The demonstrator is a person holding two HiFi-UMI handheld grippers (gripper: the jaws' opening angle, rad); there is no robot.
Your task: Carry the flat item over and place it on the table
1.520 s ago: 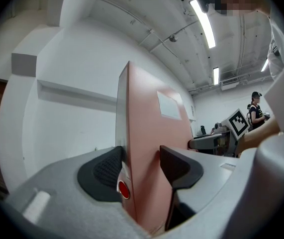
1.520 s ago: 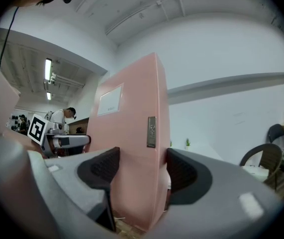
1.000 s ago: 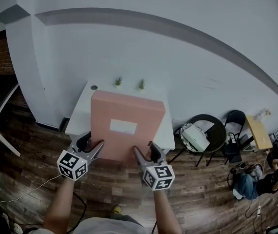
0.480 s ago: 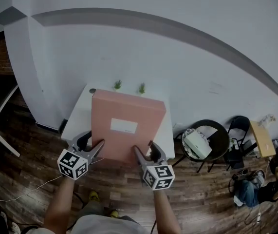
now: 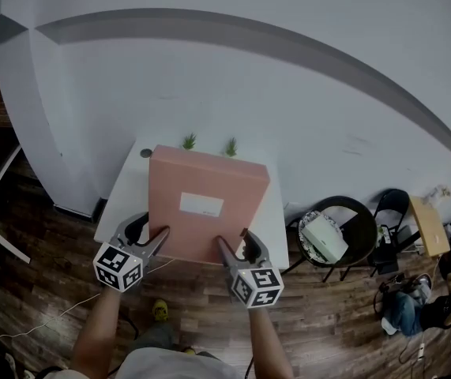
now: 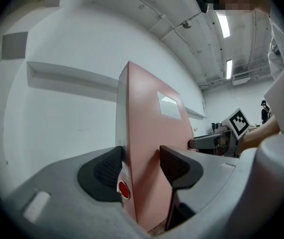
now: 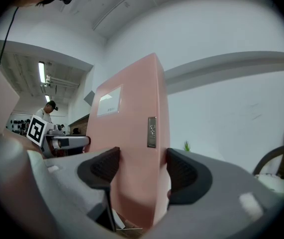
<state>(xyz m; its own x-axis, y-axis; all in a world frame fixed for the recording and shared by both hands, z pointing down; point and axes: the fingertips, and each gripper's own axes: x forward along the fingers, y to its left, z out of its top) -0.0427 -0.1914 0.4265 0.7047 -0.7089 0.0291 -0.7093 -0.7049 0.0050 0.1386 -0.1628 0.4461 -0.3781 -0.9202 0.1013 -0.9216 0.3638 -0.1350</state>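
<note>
Box (image 5: 207,204), pink and flat, with a white label (image 5: 201,204) on its broad face, is held at its near edge between the two grippers. In the head view it covers the middle of the white table (image 5: 124,196), which stands against the far wall (image 5: 304,93). I cannot tell whether its far edge touches the tabletop.

Left gripper (image 5: 152,239) clamps the box's near left corner. In the left gripper view its jaws are closed onto the box (image 6: 151,133), one dark pad (image 6: 102,171) pressed on each broad face, and a red dot (image 6: 124,189) shows on the narrow edge by the left pad. The left gripper (image 6: 142,168) holds nothing else.

Right gripper (image 5: 235,247) clamps the near right corner. In the right gripper view the right gripper (image 7: 142,171) is likewise closed on the box (image 7: 127,133), its pads flat against both faces. A small grey strip (image 7: 151,132) sits on the box's narrow edge above the jaws.

Two small green plants (image 5: 189,141) (image 5: 231,147) stand at the table's far edge, just past the box, and a small dark disc (image 5: 145,153) lies at the far left corner. To the right of the table is a round black stand (image 5: 350,212) carrying a white thing (image 5: 321,235), with a black chair (image 5: 387,212) beyond it. A person (image 5: 415,302) sits on the wood floor (image 5: 51,267) at the far right.
</note>
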